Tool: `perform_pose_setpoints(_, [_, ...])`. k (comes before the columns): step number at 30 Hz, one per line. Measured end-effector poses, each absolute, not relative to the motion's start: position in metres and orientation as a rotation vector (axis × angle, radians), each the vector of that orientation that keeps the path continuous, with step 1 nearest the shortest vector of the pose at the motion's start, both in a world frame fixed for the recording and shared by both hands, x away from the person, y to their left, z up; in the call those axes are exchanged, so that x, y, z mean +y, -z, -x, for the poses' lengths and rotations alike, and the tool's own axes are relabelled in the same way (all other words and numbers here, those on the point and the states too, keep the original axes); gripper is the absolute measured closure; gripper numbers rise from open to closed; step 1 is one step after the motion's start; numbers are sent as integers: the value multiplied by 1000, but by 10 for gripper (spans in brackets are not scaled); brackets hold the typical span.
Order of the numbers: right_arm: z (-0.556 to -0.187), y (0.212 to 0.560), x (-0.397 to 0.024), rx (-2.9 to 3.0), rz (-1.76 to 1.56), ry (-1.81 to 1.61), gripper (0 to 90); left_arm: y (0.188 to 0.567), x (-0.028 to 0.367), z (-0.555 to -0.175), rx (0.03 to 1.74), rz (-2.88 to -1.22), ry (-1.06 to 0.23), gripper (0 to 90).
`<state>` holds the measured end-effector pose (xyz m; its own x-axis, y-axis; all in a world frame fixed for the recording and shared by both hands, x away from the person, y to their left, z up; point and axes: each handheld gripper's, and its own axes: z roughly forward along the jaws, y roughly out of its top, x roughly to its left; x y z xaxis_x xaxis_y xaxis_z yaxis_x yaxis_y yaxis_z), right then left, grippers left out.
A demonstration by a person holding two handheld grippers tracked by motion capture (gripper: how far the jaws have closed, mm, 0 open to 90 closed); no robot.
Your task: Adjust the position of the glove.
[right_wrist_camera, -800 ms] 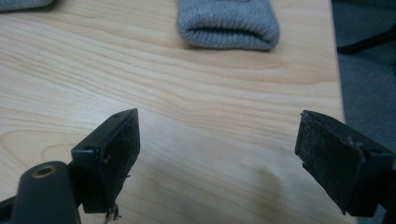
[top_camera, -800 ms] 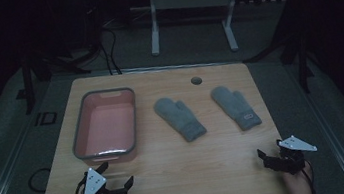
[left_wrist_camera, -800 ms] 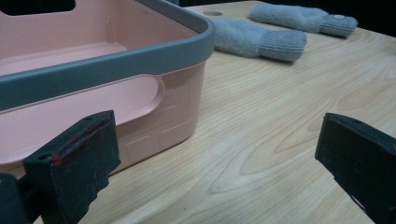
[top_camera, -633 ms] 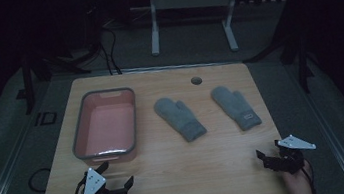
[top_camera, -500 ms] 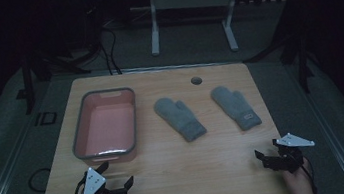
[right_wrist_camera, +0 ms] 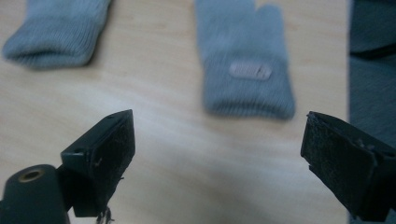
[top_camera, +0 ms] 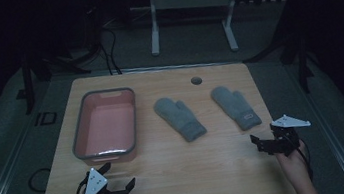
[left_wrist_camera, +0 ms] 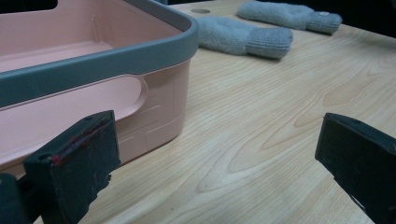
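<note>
Two grey mittens lie flat on the wooden table (top_camera: 219, 166): one (top_camera: 179, 117) in the middle, the other (top_camera: 236, 106) to its right, with a small label on its cuff (right_wrist_camera: 250, 71). A pink tub with a grey rim (top_camera: 105, 123) stands at the left, nothing inside it. My left gripper (top_camera: 117, 177) is open near the front edge, just below the tub, and holds nothing; the tub's wall (left_wrist_camera: 154, 107) shows close ahead. My right gripper (top_camera: 261, 140) stands open and free of any object at the front right, just short of the labelled mitten's cuff.
A round hole (top_camera: 196, 80) sits in the table's far edge. Beyond the table stands a white metal frame (top_camera: 188, 4) on a dark floor with cables. The table's right edge lies close to my right gripper.
My right gripper has crept slightly forward and left, toward the labelled mitten. The left gripper and both mittens have stayed put.
</note>
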<state>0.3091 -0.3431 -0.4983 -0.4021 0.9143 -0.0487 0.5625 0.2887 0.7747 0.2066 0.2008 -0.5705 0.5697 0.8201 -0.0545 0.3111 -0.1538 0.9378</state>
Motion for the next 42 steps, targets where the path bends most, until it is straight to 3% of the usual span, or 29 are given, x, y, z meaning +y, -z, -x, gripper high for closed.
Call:
perform_pose_setpoints(30, [-379, 477, -219, 2363, -982, -1059, 154, 569, 202, -204, 945, -1733, -573, 2])
perform_pose_setpoints(34, [-391, 480, -196, 2427, -909, -1091, 219, 570, 202, -204, 944, -1736, -572, 2])
perform_pose_setpoints(42, [-411, 487, -168, 2465, -850, -1085, 265, 569, 204, -202, 944, -1733, -570, 2])
